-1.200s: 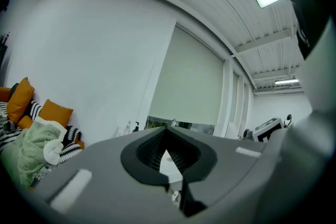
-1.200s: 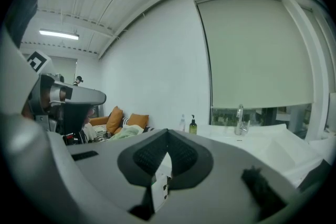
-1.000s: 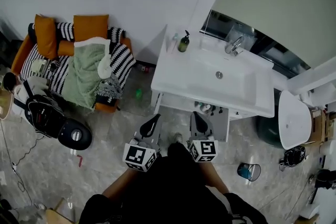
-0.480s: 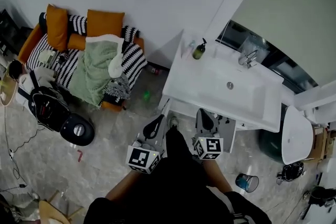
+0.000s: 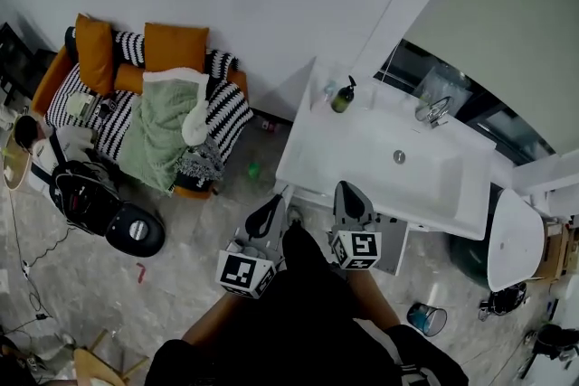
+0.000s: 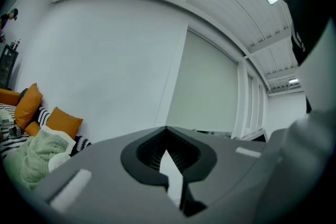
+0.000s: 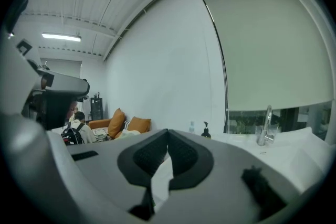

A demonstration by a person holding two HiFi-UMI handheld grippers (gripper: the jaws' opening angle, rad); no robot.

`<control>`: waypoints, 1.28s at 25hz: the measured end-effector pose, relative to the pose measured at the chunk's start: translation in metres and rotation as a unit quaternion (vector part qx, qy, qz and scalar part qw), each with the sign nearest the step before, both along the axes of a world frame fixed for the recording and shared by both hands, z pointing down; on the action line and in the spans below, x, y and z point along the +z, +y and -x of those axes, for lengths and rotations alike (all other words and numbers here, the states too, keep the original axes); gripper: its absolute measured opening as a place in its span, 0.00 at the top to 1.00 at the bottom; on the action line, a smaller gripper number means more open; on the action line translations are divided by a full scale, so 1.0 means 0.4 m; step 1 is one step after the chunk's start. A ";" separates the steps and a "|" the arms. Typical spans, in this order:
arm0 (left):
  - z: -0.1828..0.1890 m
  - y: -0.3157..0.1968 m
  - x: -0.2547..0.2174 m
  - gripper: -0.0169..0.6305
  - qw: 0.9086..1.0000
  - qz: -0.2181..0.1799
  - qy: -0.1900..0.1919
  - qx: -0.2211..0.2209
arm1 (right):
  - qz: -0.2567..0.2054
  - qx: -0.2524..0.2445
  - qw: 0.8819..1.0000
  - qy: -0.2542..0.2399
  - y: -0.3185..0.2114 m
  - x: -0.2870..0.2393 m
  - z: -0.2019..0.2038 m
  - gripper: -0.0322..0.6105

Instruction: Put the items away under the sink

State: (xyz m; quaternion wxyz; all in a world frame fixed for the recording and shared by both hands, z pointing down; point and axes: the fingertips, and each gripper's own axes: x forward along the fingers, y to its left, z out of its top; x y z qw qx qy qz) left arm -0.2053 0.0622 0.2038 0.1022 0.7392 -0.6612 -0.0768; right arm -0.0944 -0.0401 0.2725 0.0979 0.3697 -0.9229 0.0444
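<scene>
A white sink vanity (image 5: 362, 160) stands ahead of me, with a chrome faucet (image 5: 433, 112) and a dark soap bottle (image 5: 343, 95) on its top. My left gripper (image 5: 270, 209) is shut and empty, held just short of the vanity's front left corner. My right gripper (image 5: 346, 193) is also shut and empty, its tips at the vanity's front edge. In the left gripper view the left gripper (image 6: 167, 147) faces a bare white wall. In the right gripper view the right gripper (image 7: 168, 147) points along the counter toward the soap bottle (image 7: 205, 132) and faucet (image 7: 265, 126).
A grey panel (image 5: 395, 245) of the cabinet below the sink stands out toward me. A toilet (image 5: 512, 240) is at the right and a blue bucket (image 5: 423, 317) on the floor. A sofa (image 5: 145, 117) with orange cushions and black bags (image 5: 99, 208) are at the left.
Both grippers have moved nearer the vanity, the right one now reaching its front edge. Both stay shut and empty.
</scene>
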 end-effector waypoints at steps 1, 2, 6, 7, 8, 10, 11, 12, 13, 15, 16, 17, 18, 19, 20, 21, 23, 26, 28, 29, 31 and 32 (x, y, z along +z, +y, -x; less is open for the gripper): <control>0.003 -0.022 0.002 0.97 1.000 0.001 -0.002 0.000 | 0.001 0.000 1.000 0.001 -0.020 0.002 0.004 0.93; 0.006 -0.044 0.003 0.97 1.000 0.002 -0.003 0.000 | 0.002 -0.001 1.000 0.002 -0.040 0.005 0.008 0.93; 0.017 -0.131 0.015 0.97 1.000 0.009 0.003 0.001 | 0.005 -0.003 1.000 0.005 -0.118 0.020 0.023 0.93; 0.018 -0.153 0.022 0.97 1.000 0.014 0.003 0.002 | 0.008 -0.003 1.000 0.006 -0.136 0.027 0.025 0.93; 0.020 -0.173 0.029 0.97 1.000 0.018 0.003 0.002 | 0.011 -0.004 1.000 0.007 -0.153 0.033 0.028 0.93; 0.024 -0.213 0.037 0.97 1.000 0.024 0.002 0.003 | 0.014 -0.006 1.000 0.008 -0.188 0.041 0.037 0.93; 0.026 -0.232 0.039 0.97 1.000 0.025 0.001 0.003 | 0.014 -0.007 1.000 0.008 -0.207 0.044 0.043 0.93; 0.027 -0.251 0.042 0.97 1.000 0.028 0.001 0.004 | 0.015 -0.008 1.000 0.006 -0.224 0.047 0.048 0.93; 0.026 -0.269 0.047 0.97 1.000 0.030 0.000 0.006 | 0.016 -0.010 1.000 0.004 -0.241 0.051 0.052 0.93; 0.023 -0.306 0.060 0.97 0.999 0.038 -0.001 0.013 | 0.022 -0.012 1.000 -0.001 -0.276 0.064 0.062 0.93; 0.023 -0.325 0.066 0.97 0.999 0.041 -0.001 0.015 | 0.025 -0.015 1.000 -0.002 -0.293 0.073 0.069 0.93; 0.024 -0.344 0.071 0.97 0.999 0.044 -0.001 0.015 | 0.029 -0.018 0.999 -0.002 -0.311 0.084 0.077 0.93; 0.026 -0.362 0.075 0.97 0.999 0.046 -0.002 0.014 | 0.033 -0.021 0.999 -0.002 -0.327 0.095 0.085 0.93; 0.029 -0.380 0.079 0.97 0.999 0.048 -0.002 0.013 | 0.037 -0.024 0.999 -0.003 -0.344 0.106 0.093 0.93; 0.031 -0.397 0.083 0.97 0.999 0.050 -0.002 0.011 | 0.039 -0.027 0.999 -0.004 -0.362 0.115 0.101 0.93; 0.034 -0.413 0.089 0.97 0.999 0.052 -0.003 0.010 | 0.040 -0.029 0.999 -0.004 -0.380 0.122 0.109 0.93; 0.040 -0.445 0.100 0.97 0.998 0.054 -0.005 0.009 | 0.040 -0.033 0.999 -0.002 -0.413 0.139 0.124 0.93; 0.049 -0.493 0.118 0.97 0.998 0.060 -0.008 0.010 | 0.042 -0.039 0.998 0.000 -0.462 0.167 0.148 0.93; 0.046 -0.524 0.129 0.97 0.998 0.065 -0.009 0.017 | 0.040 -0.043 0.998 0.004 -0.495 0.184 0.162 0.93; 0.045 -0.539 0.134 0.97 0.997 0.067 -0.009 0.021 | 0.039 -0.045 0.998 0.006 -0.511 0.193 0.168 0.92; 0.049 -0.565 0.144 0.97 0.998 0.065 -0.013 0.023 | 0.038 -0.050 0.998 0.007 -0.539 0.209 0.180 0.92; 0.053 -0.575 0.150 0.97 0.998 0.065 -0.013 0.022 | 0.039 -0.051 0.998 0.006 -0.550 0.216 0.186 0.92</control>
